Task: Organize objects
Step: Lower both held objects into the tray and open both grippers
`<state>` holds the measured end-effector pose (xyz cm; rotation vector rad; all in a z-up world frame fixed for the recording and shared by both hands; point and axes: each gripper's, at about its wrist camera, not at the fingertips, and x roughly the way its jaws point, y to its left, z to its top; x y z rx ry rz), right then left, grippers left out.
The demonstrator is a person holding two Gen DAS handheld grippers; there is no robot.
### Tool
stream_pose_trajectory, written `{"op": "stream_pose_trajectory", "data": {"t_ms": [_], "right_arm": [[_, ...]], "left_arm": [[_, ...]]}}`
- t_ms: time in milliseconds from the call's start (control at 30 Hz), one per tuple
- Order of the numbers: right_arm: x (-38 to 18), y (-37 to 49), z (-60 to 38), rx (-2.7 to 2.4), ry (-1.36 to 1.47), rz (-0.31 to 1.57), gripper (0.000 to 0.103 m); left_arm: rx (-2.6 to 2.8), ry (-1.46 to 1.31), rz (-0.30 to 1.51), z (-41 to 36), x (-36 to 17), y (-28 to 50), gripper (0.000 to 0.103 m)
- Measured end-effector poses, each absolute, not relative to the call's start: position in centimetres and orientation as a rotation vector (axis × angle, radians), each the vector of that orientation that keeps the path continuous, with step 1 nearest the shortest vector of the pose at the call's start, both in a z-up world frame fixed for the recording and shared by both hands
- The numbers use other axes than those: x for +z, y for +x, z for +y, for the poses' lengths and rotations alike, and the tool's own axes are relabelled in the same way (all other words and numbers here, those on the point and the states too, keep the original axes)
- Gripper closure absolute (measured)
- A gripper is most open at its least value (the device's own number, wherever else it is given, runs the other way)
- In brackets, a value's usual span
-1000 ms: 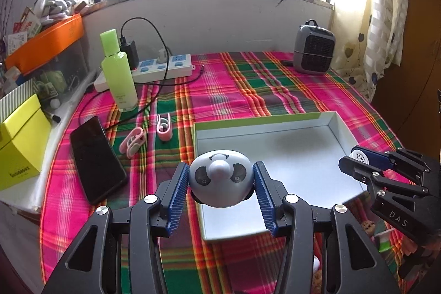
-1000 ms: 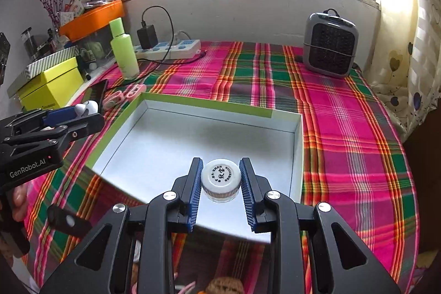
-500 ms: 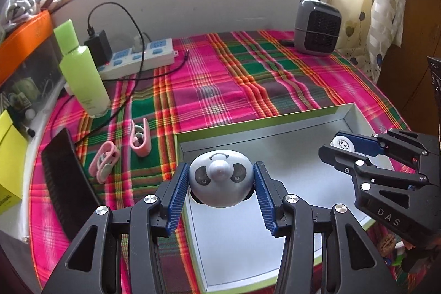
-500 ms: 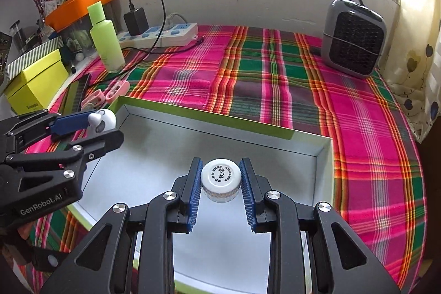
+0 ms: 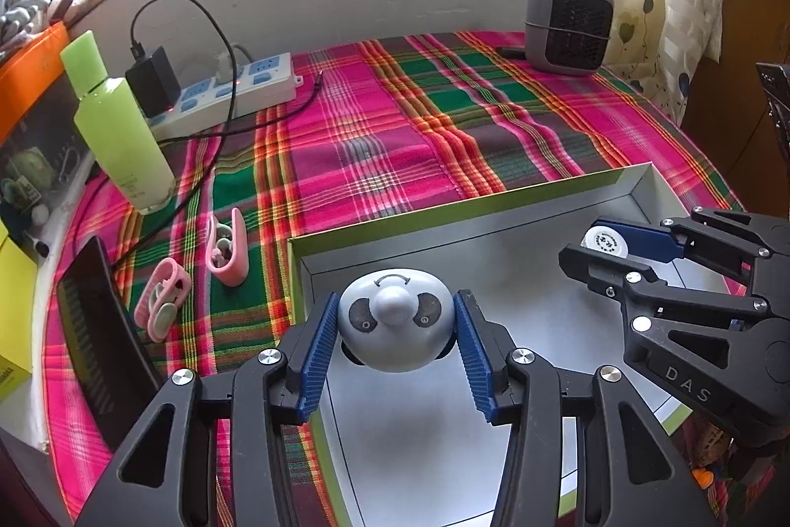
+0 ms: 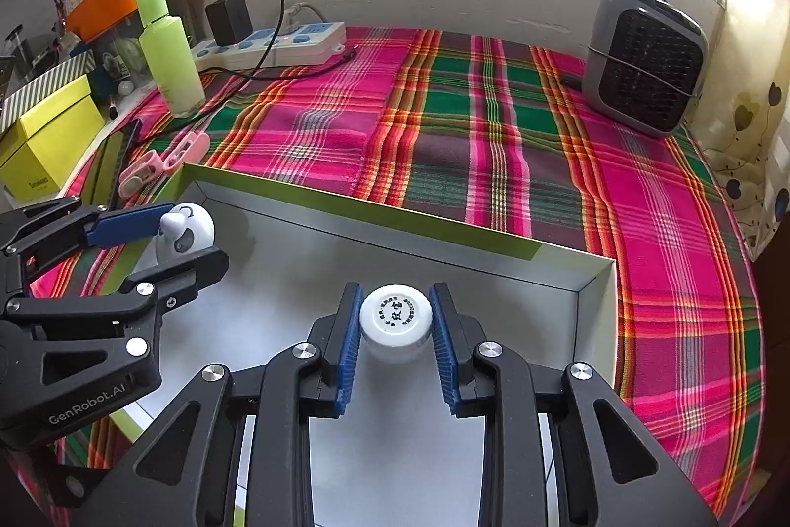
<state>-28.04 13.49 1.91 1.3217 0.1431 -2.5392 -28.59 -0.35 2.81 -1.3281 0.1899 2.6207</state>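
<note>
Since a second ago both grippers have travelled forward from the near edge of the tray (image 6: 375, 208), so that each now hangs over its grey floor with its load.

The left gripper (image 5: 395, 332) pinches the panda-faced ball (image 5: 395, 327) between its blue ribbed pads; the ball sits above the tray's near-left corner, close to the green-edged left wall. The right gripper (image 6: 395, 322) clamps the small white jar (image 6: 395, 319) by its printed lid, over the right half of the tray and short of the far wall. In the left wrist view the right gripper (image 5: 600, 248) appears to the right with the jar (image 5: 605, 241) at its tips; in the right wrist view the left gripper (image 6: 173, 238) shows at the left with the ball (image 6: 186, 233).

Beyond the tray on the plaid cloth (image 5: 395, 141) lie two pink clips (image 5: 227, 245), a green bottle (image 5: 118, 127), a power strip (image 5: 232, 90), a dark phone (image 5: 103, 334) and a grey heater (image 5: 568, 25).
</note>
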Motion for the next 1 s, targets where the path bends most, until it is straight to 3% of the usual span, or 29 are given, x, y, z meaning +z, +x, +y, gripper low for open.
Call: {"op": "stream_pose_trajectory", "data": {"t_ms": [800,1000], "right_arm": [[1.4,-28.31,13.29,-2.523,1.351,0.134,0.074],[1.78,-27.69,13.41,-2.55,1.333,0.132,0.058]], "left_arm": [[2.575,-1.365,0.178,-0.04,2.03,-28.95,0.056],[2.571,-1.351,0.154,-0.32,2.53,-28.59,0.056]]}}
